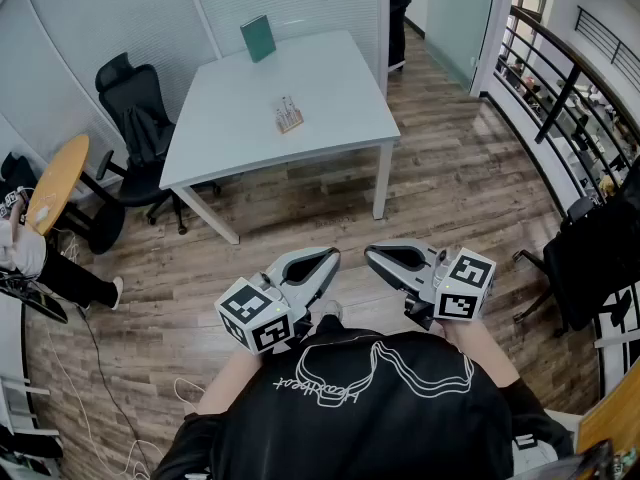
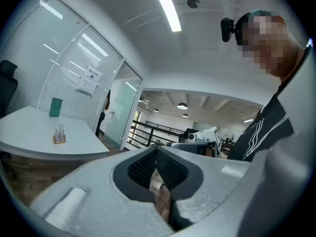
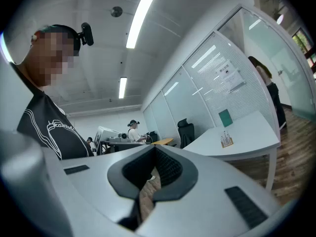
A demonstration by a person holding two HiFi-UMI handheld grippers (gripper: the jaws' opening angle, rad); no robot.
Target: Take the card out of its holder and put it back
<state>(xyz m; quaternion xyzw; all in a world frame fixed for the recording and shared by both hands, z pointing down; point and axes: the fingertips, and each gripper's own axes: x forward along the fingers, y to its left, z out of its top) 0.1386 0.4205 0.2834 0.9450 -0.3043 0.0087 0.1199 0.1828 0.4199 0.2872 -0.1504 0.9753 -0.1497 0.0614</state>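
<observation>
A small wooden card holder (image 1: pixel 289 117) stands near the middle of the white table (image 1: pixel 330 78), far ahead of me. It also shows in the left gripper view as the holder (image 2: pixel 59 135) and in the right gripper view as the holder (image 3: pixel 226 139). Both grippers are close to my chest, well short of the table. My left gripper (image 1: pixel 332 256) is shut with nothing between its jaws, and so is my right gripper (image 1: pixel 371 254). Their tips point toward each other over the wooden floor. The left gripper (image 2: pixel 156 150) and right gripper (image 3: pixel 154 150) both show touching pads.
A green upright board (image 1: pixel 258 38) stands at the table's far edge. Black office chairs (image 1: pixel 135 118) sit left of the table, beside a round wooden tabletop (image 1: pixel 57 180). A railing (image 1: pixel 570 78) and another dark chair (image 1: pixel 590 258) are on the right. A person (image 1: pixel 400 13) stands in the far doorway.
</observation>
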